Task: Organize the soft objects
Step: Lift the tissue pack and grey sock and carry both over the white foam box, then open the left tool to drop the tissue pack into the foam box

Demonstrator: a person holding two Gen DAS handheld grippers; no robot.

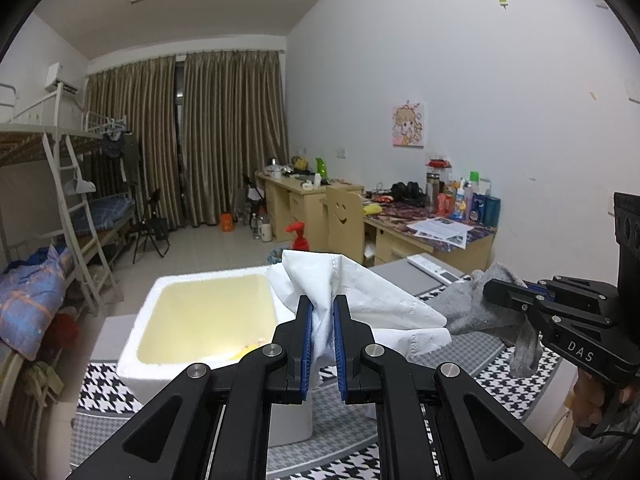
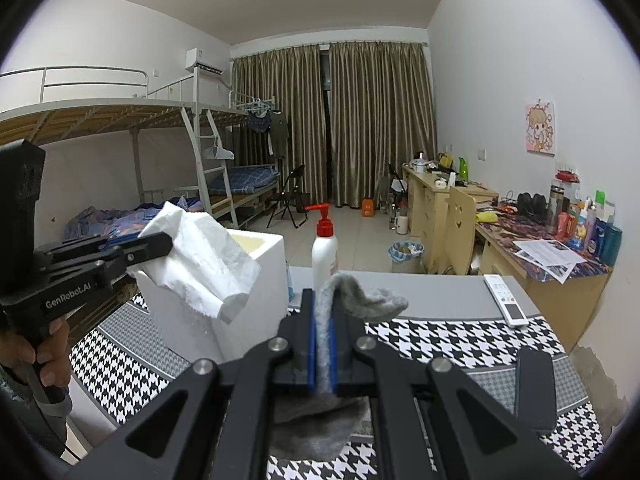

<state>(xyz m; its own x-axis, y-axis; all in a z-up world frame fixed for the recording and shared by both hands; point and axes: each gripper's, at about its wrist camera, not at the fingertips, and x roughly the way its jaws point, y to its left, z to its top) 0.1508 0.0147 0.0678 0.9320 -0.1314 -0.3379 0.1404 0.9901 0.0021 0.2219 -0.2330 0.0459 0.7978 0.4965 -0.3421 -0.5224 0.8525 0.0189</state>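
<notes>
The left gripper [image 1: 323, 320] pinches a white tissue [image 1: 360, 296] above the foam box [image 1: 150, 304] rim, likely for dropping in, while the right gripper [image 2: 323, 320] clamps a grey sock [image 2: 360, 294] aloft over the table's checkered cloth [image 2: 460, 340].

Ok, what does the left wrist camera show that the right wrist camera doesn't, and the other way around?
Only the left wrist view looks down into the foam box, showing its yellowish inside, and shows the left hand-held gripper from behind, shut on the white cloth.

Only the right wrist view shows the whole pump bottle, the dark flat object on the checked mat, and the right hand-held gripper shut on the grey sock from behind.

Both show the box, cloth, sock, remote control and desks.
</notes>
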